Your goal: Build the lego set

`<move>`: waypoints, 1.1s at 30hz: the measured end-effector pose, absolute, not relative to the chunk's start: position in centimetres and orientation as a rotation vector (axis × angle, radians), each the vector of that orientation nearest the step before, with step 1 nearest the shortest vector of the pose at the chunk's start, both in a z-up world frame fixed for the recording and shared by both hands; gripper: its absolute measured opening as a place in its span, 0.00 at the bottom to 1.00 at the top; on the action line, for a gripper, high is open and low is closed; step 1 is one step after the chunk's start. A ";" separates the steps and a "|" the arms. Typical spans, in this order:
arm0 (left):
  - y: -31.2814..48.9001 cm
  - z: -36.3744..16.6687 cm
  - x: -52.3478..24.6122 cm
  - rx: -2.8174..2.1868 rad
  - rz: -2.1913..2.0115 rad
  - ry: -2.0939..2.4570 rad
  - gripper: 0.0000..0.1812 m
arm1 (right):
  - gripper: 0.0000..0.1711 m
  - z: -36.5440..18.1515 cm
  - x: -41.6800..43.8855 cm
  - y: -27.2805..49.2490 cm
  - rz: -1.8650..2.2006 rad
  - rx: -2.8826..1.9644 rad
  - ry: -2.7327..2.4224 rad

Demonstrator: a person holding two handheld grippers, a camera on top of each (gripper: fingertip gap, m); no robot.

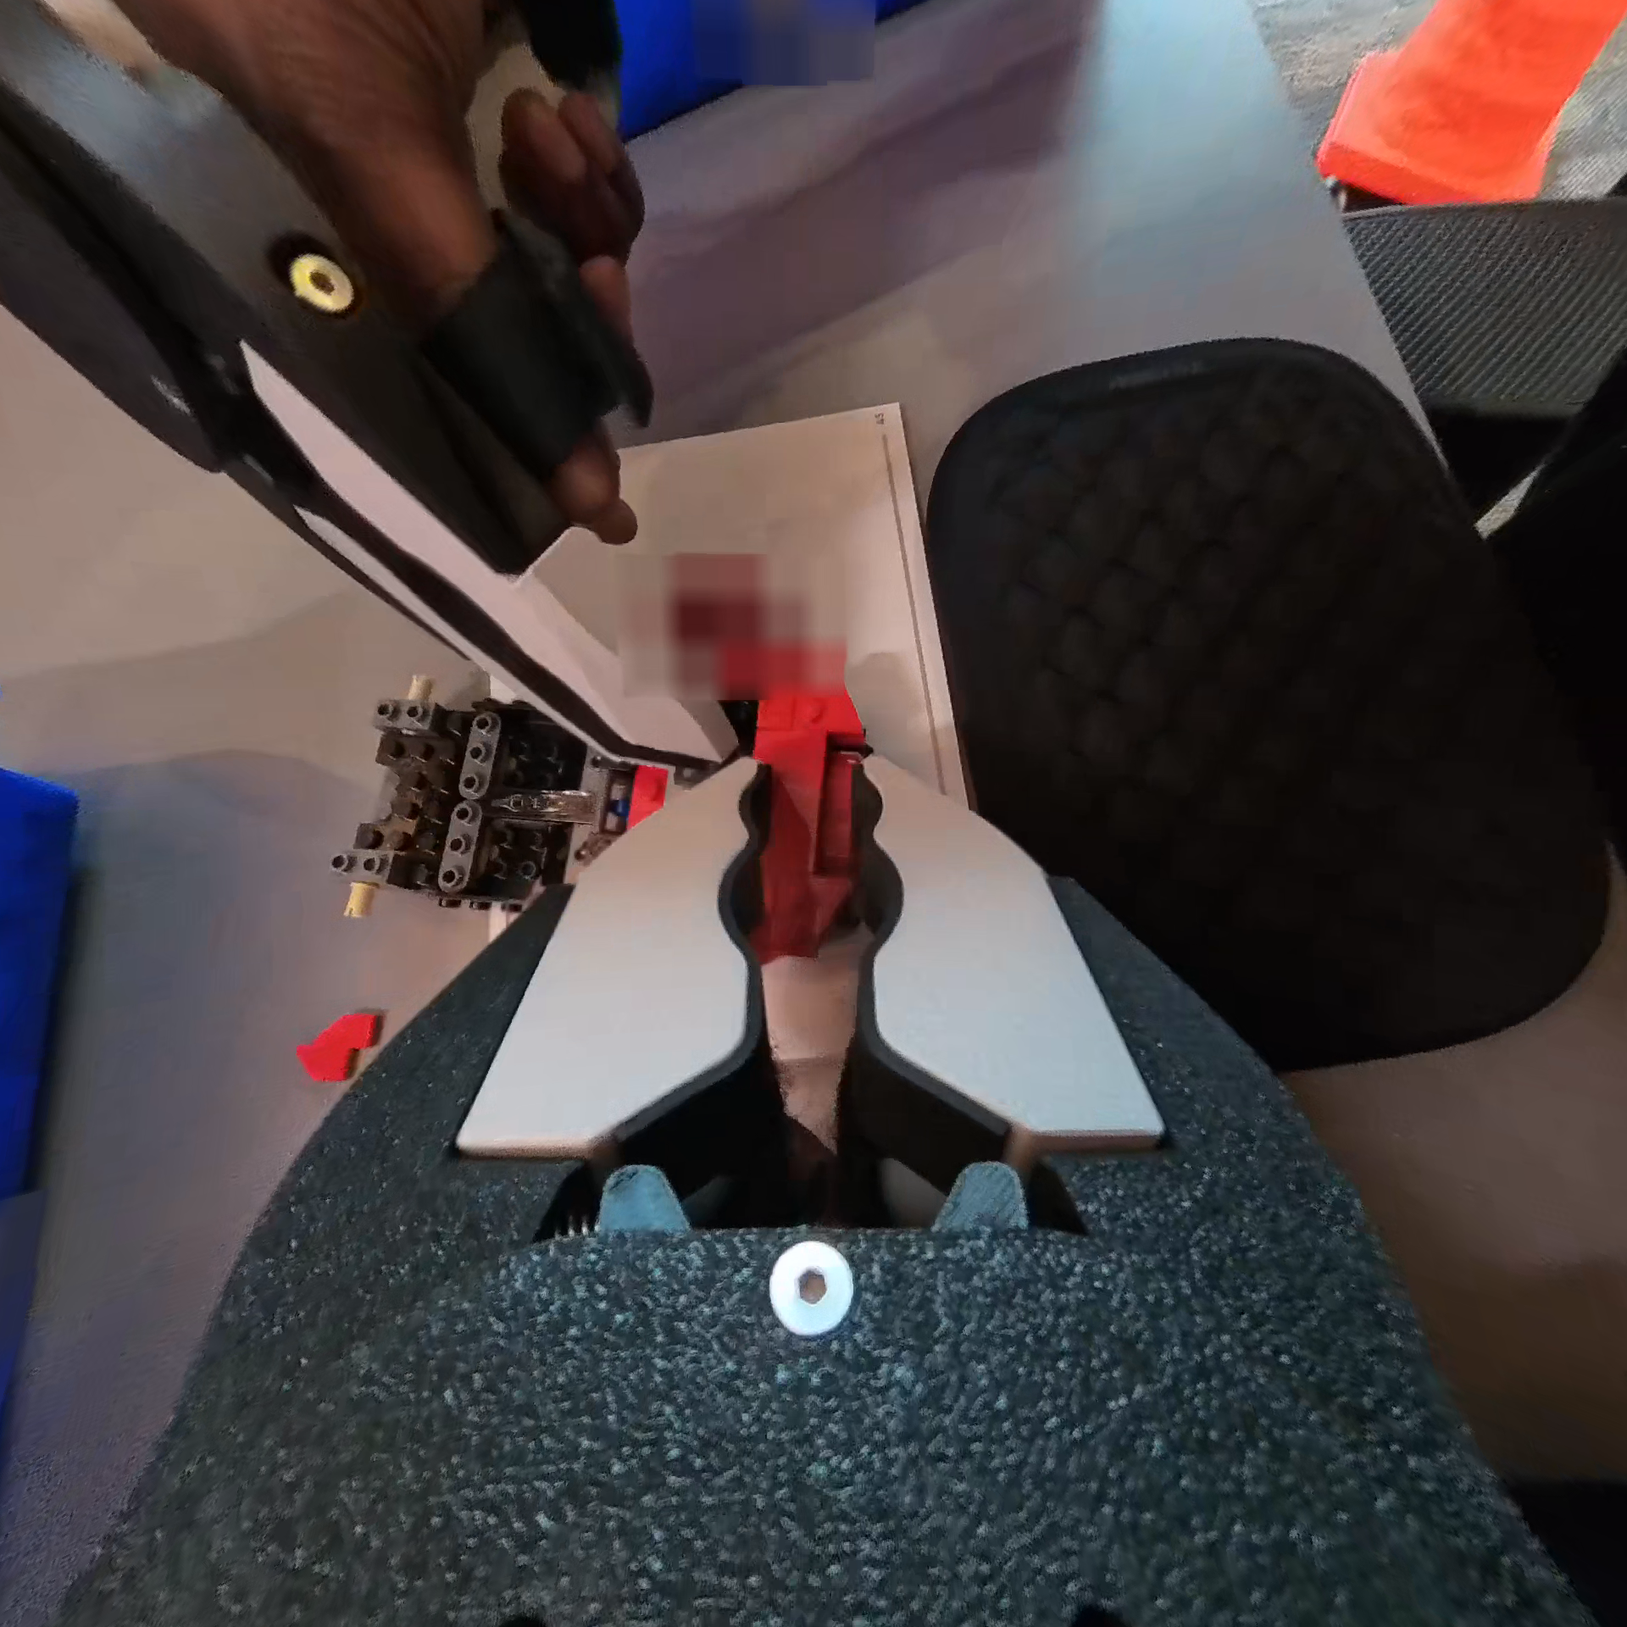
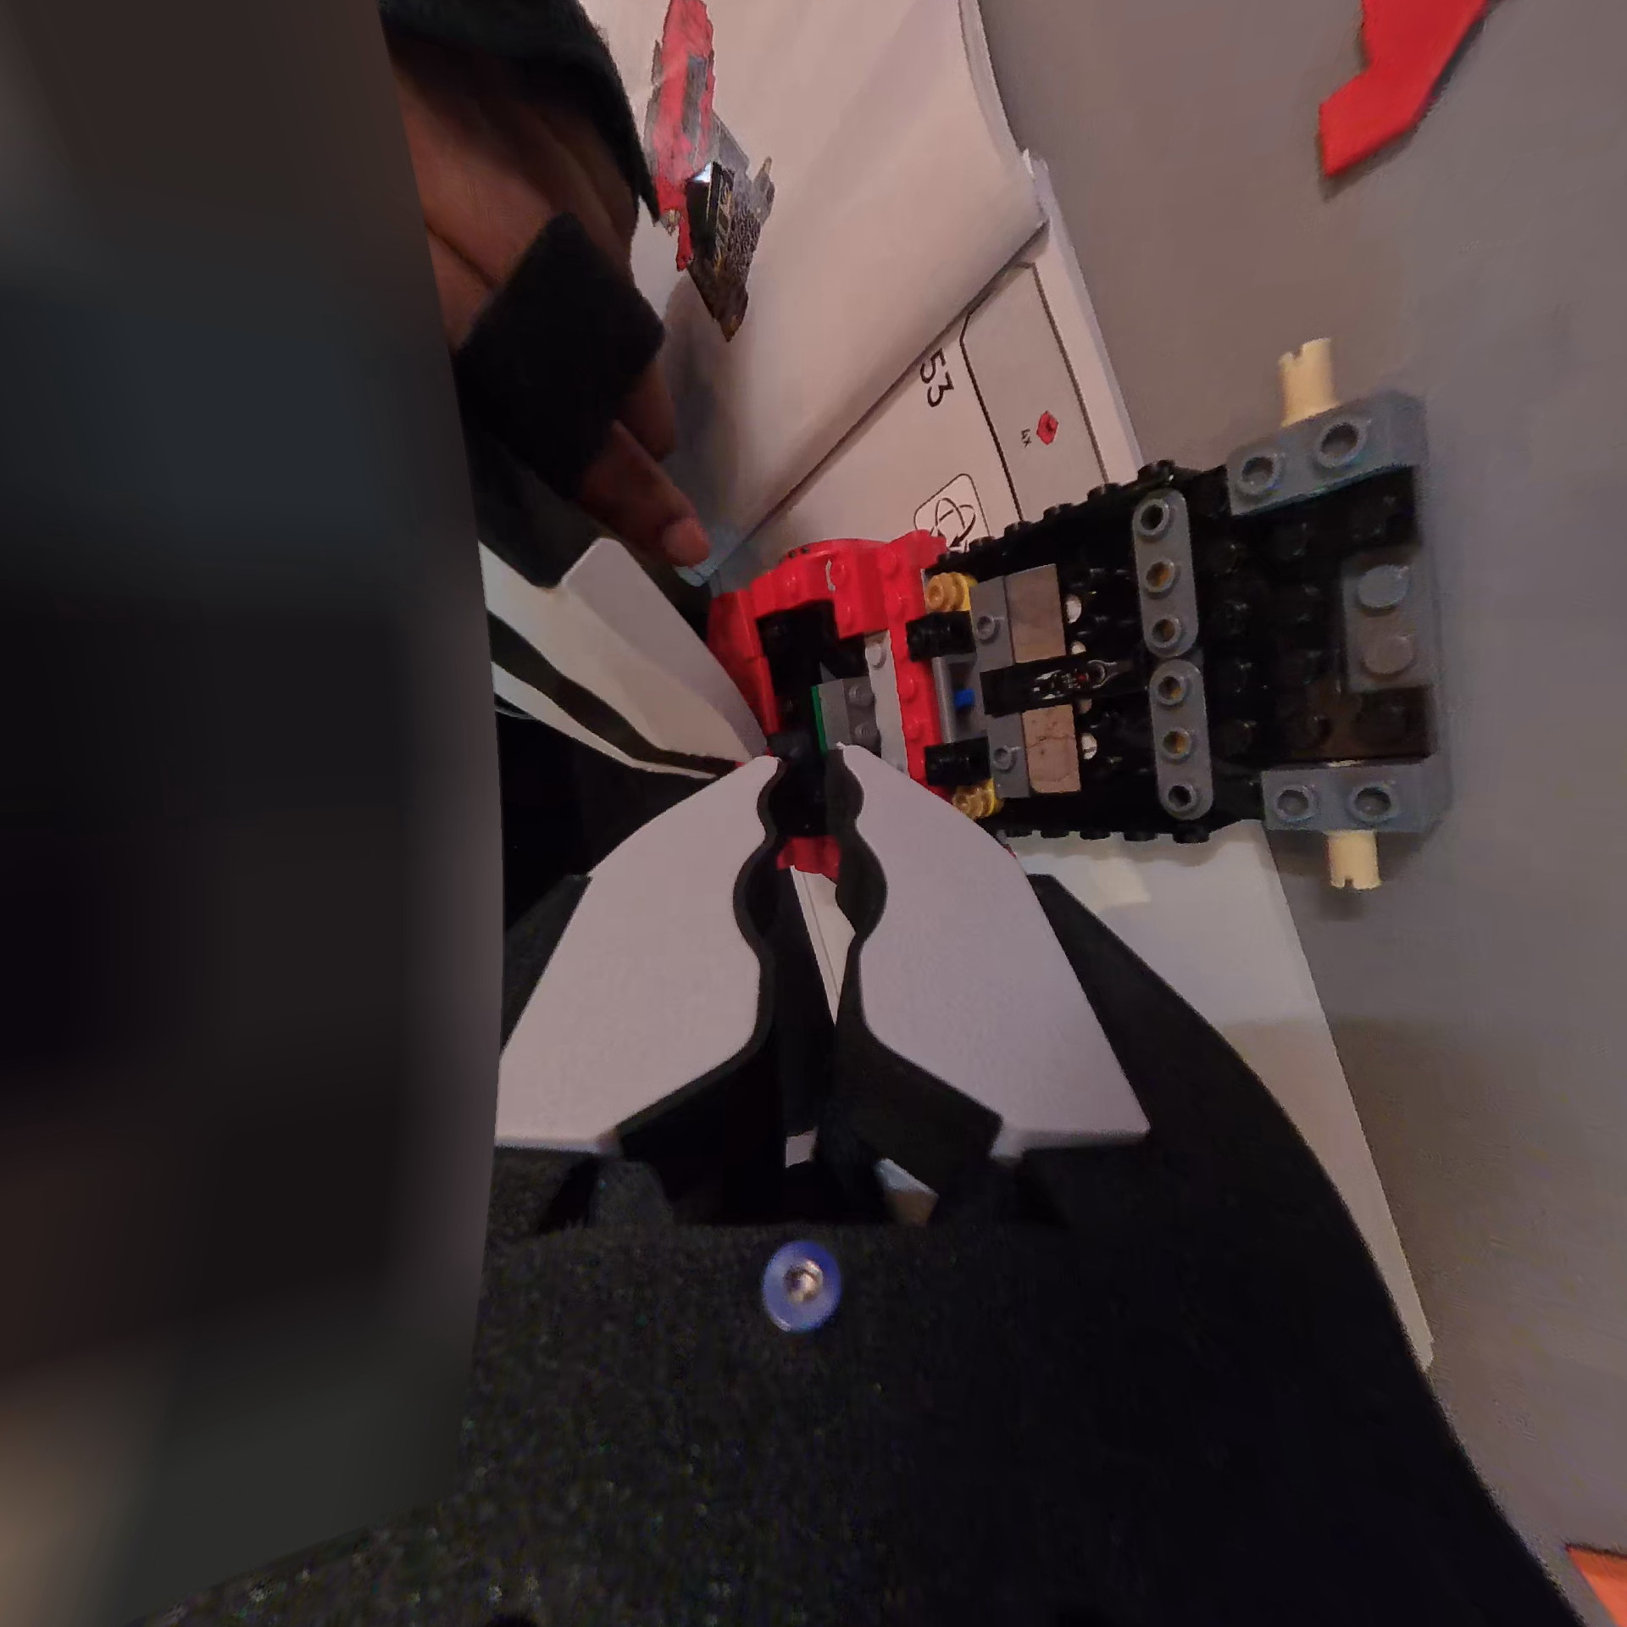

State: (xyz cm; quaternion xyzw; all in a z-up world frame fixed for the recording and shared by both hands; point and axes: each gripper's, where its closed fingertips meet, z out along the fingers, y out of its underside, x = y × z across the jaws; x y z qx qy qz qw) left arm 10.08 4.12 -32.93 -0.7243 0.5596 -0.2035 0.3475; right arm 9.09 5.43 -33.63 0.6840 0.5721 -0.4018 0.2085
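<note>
Lego model (image 2: 1144, 669) lies on grey table (image 2: 1497, 1012), partly over open booklet (image 2: 880, 220); black chassis, grey beams, red front (image 2: 836, 590). Left gripper (image 1: 810, 775) clamped on red front, fingers either side. Right gripper (image 2: 806, 775) closed on black piece (image 2: 797, 797) at same red end; the two grippers' tips nearly touching. Loose red brick (image 1: 339, 1046) on table, apart from model. Hand (image 1: 493, 202) holds right gripper.
</note>
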 end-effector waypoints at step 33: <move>3.9 -33.2 10.0 -1.869 -0.499 1.398 0.09 | 0.05 -33.7 9.2 5.5 -0.995 1.888 1.619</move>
